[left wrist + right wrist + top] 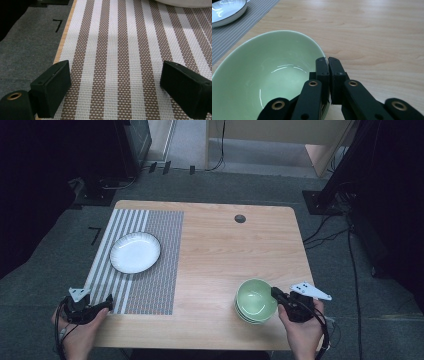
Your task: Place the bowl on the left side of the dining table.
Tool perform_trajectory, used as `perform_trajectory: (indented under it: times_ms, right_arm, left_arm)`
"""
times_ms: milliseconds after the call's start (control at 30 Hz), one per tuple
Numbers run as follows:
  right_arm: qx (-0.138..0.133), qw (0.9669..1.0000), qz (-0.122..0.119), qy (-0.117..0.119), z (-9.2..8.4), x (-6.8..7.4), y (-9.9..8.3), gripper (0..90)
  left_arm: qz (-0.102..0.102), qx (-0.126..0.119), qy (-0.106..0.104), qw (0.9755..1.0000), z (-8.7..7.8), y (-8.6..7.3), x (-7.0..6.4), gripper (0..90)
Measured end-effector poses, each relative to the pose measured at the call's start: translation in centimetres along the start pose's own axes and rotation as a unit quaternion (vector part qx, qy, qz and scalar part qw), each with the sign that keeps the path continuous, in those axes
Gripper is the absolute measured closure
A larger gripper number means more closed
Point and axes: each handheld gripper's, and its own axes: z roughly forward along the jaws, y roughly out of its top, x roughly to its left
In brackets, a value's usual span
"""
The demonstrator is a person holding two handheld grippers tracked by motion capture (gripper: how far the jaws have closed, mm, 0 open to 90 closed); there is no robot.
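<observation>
Wooden table (220, 250) with a striped mat (150, 255) on its left, white plate (135, 252) on it. Near right, the right gripper (327, 62) is clamped on the rim of the top green bowl (256, 297) in a stack; such a thin pinch could slip or drag the bowl beneath. The left gripper (115, 82) hovers, jaws apart, over the mat.

Left gripper (102, 306) low at near left counter (225, 250) edge, held in left hand (75, 332), fingers (52, 87) spread wide, nothing between. Right gripper (275, 293) in right hand (302, 332), fingers (323, 72) pinched together on bowl (256, 299) rim.
</observation>
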Motion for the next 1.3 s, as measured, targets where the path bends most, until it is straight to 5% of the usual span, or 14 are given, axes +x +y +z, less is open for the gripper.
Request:
perform_trajectory:
  times_ms: [200, 367, 667, 800, 1033, 1200, 1300]
  right_arm:
    - [-0.034, 0.9976, -0.054, -0.028, -0.4, 1.1, 0.0, 89.3]
    - [-0.063, 0.9923, -0.098, -0.043, -0.6, 1.7, -0.1, 89.3]
    - [-0.026, 0.9992, -0.029, -0.007, -0.7, 0.5, 0.4, 87.1]
    - [0.023, 0.9997, -0.006, -0.011, -0.2, 0.7, 0.6, 78.3]
    - [0.056, 0.9980, 0.003, -0.030, 0.2, 1.2, 0.9, 81.3]
    - [0.044, 0.9960, -0.043, -0.065, 0.5, 2.0, 0.7, 85.3]
    - [0.032, 0.9963, -0.052, -0.060, 0.4, 1.9, 0.6, 85.7]
  left_arm:
    - [-0.018, -0.006, -0.005, 0.9998, -0.1, 0.1, 0.0, 9.6]
    - [-0.017, -0.009, 0.003, 0.9998, -0.2, 0.0, 0.1, 13.4]
    - [-0.011, -0.006, 0.006, 0.9999, -0.1, 0.0, -0.1, 13.4]
    - [-0.010, -0.007, 0.008, 0.9999, -0.1, 0.0, -0.1, 13.4]
    - [-0.011, -0.007, 0.007, 0.9999, 0.0, 0.0, -0.1, 13.4]
    - [-0.010, -0.007, 0.007, 0.9999, 0.0, 0.0, -0.1, 13.4]
    - [-0.012, -0.006, 0.007, 0.9999, -0.1, 0.0, -0.1, 13.4]
